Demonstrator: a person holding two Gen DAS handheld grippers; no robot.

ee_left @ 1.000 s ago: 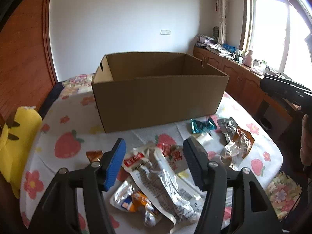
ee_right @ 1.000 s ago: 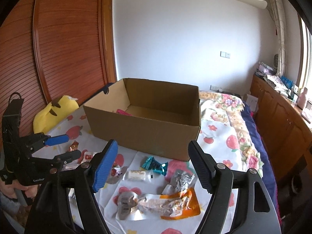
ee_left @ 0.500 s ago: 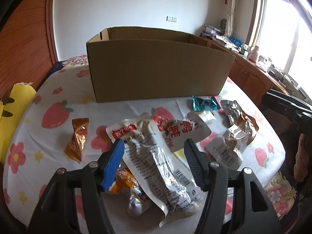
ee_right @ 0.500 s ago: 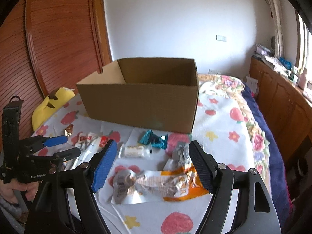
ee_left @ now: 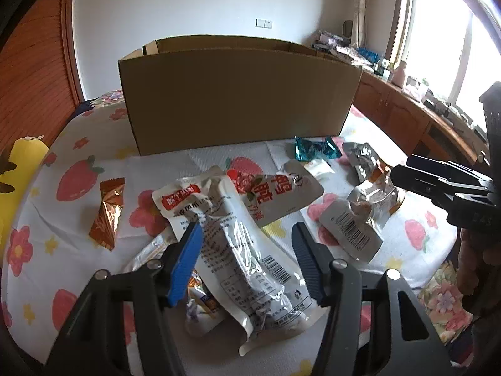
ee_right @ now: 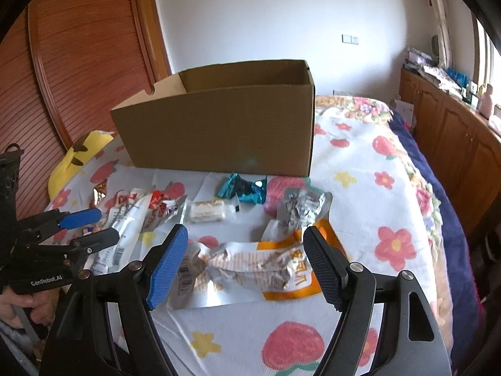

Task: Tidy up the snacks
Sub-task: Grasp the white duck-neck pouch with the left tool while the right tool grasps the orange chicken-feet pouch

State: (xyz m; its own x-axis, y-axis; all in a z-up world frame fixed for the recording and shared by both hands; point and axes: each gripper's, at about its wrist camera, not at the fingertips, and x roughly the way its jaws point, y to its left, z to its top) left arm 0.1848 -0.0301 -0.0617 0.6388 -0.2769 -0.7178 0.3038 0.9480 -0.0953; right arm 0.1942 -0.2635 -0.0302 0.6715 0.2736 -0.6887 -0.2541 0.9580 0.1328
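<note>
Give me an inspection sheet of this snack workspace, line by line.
Surface: bed sheet printed with strawberries and flowers, bearing everything.
Job's things: open cardboard box at the back; in front of it a long clear-and-white snack pouch, an orange-and-silver pouch, a teal candy wrapper, a copper foil packet and a small pale bar.
Clutter: yellow plush toy at the sheet's edge.
Grippers: left gripper open, its jaws just closing a little, fingers either side of the long pouch; right gripper open over the orange pouch.
Cables: nothing seen.
Surroundings: wooden sliding door, white wall, wooden cabinets below a window.
</note>
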